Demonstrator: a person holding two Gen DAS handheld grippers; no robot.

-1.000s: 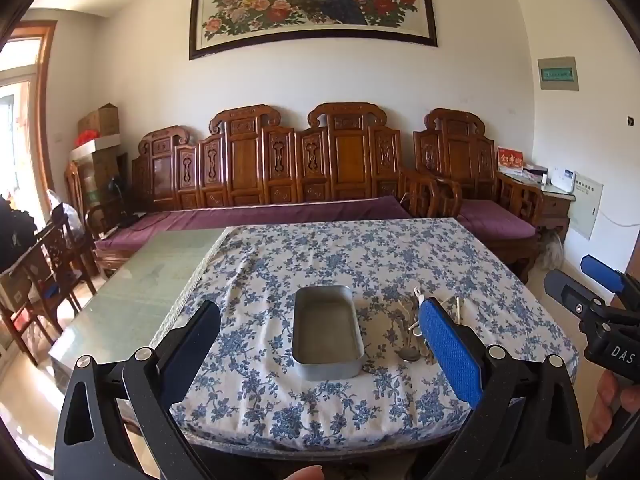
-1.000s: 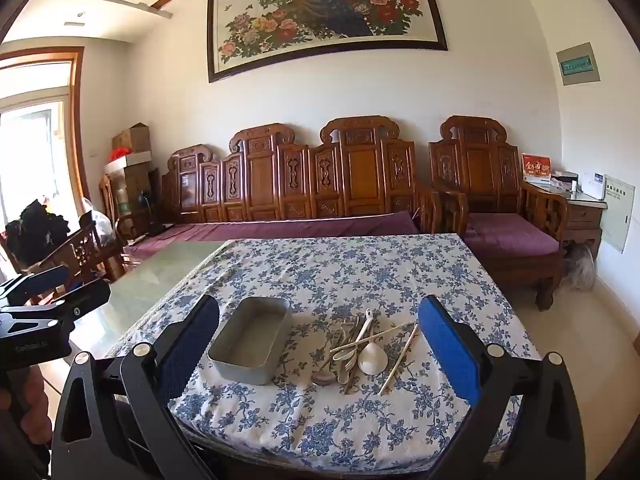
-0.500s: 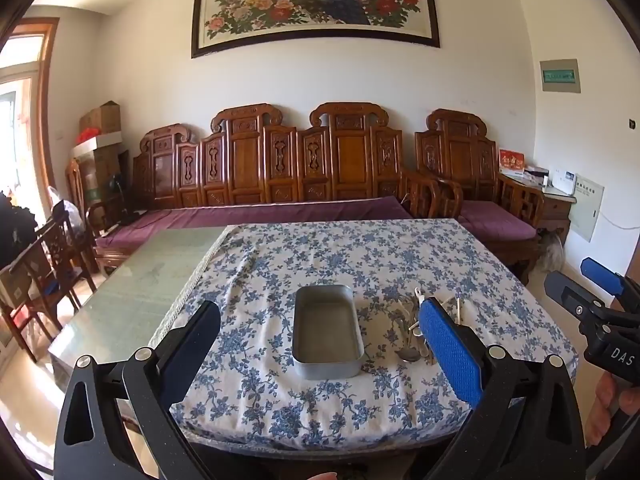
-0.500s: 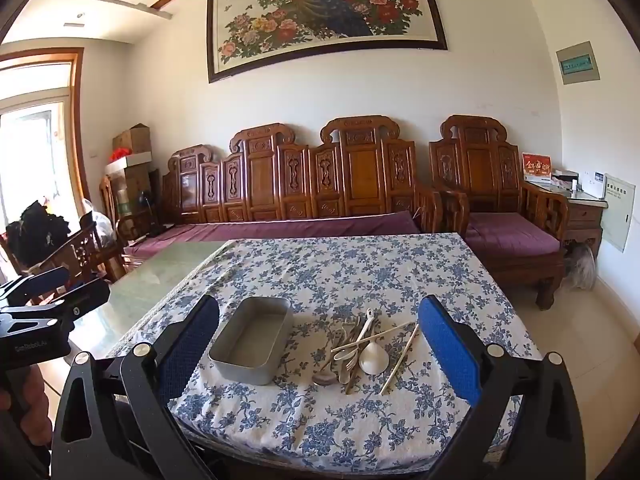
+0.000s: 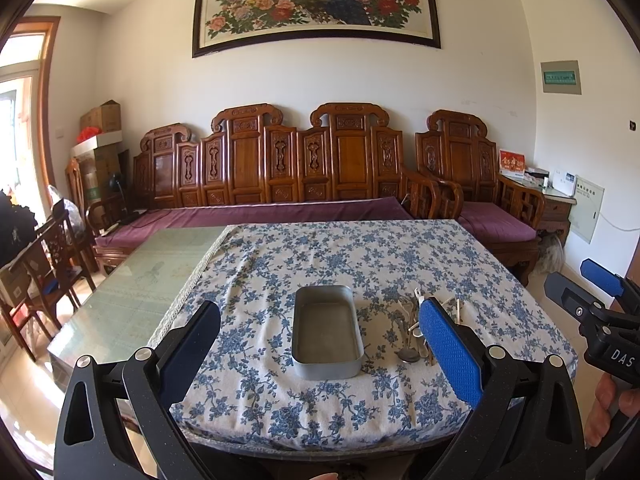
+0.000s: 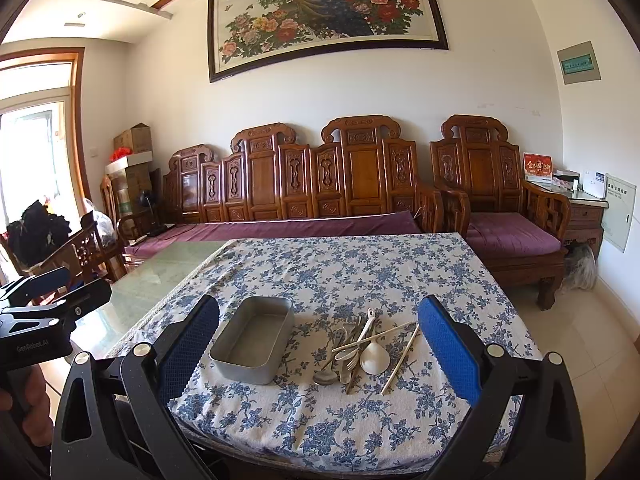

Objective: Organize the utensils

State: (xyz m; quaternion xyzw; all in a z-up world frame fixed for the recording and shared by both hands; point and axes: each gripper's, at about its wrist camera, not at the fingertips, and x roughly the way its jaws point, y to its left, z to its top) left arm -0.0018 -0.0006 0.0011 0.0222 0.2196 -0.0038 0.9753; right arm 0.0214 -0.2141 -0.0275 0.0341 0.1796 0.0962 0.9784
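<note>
A grey metal tray (image 5: 326, 332) sits empty on the floral tablecloth near the table's front edge; it also shows in the right wrist view (image 6: 254, 338). To its right lies a pile of utensils (image 6: 360, 350): metal spoons, a fork, a white ladle-like spoon (image 6: 375, 358) and pale chopsticks (image 6: 400, 354). In the left wrist view the pile (image 5: 408, 328) is partly hidden behind my finger. My left gripper (image 5: 320, 350) is open and empty, held back from the table's front edge. My right gripper (image 6: 320, 350) is open and empty, likewise back from the edge.
The table (image 6: 380, 272) carries a blue floral cloth; its left part is bare green glass (image 5: 148, 280). A carved wooden sofa (image 5: 280, 184) with purple cushions stands behind. Wooden chairs (image 5: 44, 264) stand at the left. The other gripper shows at each view's side (image 5: 600, 320).
</note>
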